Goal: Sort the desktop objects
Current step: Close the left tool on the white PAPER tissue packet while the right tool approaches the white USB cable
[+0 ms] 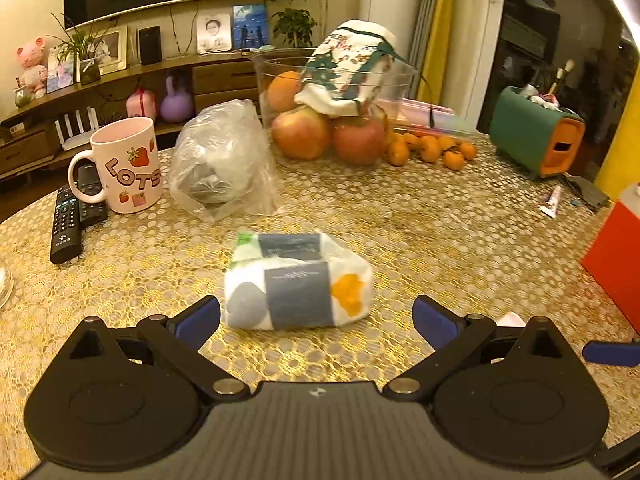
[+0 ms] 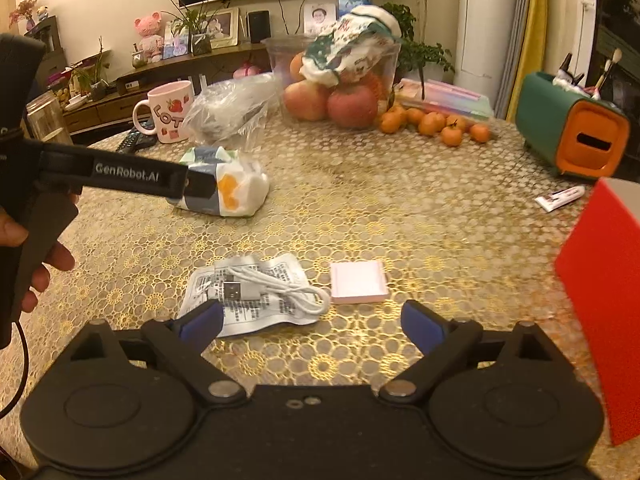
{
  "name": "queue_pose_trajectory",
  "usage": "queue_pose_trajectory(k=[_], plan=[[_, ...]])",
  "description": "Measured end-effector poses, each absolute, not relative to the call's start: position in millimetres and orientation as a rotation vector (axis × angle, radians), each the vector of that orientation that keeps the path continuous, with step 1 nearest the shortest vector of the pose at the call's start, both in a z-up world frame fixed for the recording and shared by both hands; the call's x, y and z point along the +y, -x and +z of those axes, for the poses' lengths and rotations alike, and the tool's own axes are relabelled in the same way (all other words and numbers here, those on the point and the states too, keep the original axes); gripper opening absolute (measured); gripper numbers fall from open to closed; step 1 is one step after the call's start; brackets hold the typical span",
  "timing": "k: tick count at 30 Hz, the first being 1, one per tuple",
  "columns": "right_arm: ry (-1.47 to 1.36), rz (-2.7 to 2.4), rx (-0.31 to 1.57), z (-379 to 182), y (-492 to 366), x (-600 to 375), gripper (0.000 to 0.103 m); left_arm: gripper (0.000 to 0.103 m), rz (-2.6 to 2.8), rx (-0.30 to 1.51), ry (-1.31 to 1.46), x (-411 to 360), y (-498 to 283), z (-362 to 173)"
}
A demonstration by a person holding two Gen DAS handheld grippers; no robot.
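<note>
- Left wrist view: the left gripper is spread wide and empty. The white soft tissue pack with grey and orange blobs lies just ahead, between the blue pads, untouched. Behind the pack stand a pink strawberry mug and a crumpled clear plastic bag; bare gold lace tablecloth stretches to its right.
- Right wrist view: the right gripper is spread, its jaws holding nothing. Just ahead lie a white cable on its printed sachet and a pink flat box. Beyond the sachet, the left gripper's finger overlaps the tissue pack; a hand grips its handle. A red box stands right.

Tissue pack mid-table, mug and remotes left, fruit bowl behind.
</note>
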State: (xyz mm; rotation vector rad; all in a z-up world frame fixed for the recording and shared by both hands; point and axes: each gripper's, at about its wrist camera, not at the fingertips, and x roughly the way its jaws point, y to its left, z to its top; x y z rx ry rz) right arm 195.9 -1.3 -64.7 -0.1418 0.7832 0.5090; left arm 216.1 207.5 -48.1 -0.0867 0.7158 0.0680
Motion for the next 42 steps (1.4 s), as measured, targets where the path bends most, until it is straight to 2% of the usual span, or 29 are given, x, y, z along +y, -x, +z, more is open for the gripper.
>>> queue_pose_trajectory(k=[18,24,25,28,42], plan=[[0.053,0.498,0.852,-92,-224,28,0.097,0.103,0.098,0.718,0.084,219,-238,-64],[0.043,0.520,0.861,-93,-224,28,0.088,0.103,0.103,0.715,0.093,219,-242,-66],[0.039,0.528,0.860,-93,-224,28,0.082,0.103,0.105,0.716,0.092,219,-243,-66],[0.035,0.534,0.857,-91,-224,28,0.077,0.103,0.108,0.718,0.087,219,-243,-67],[0.025,0.538,0.831,-83,-224,16,0.074,0.103,0.096,0.708,0.067,213,-254,-66]])
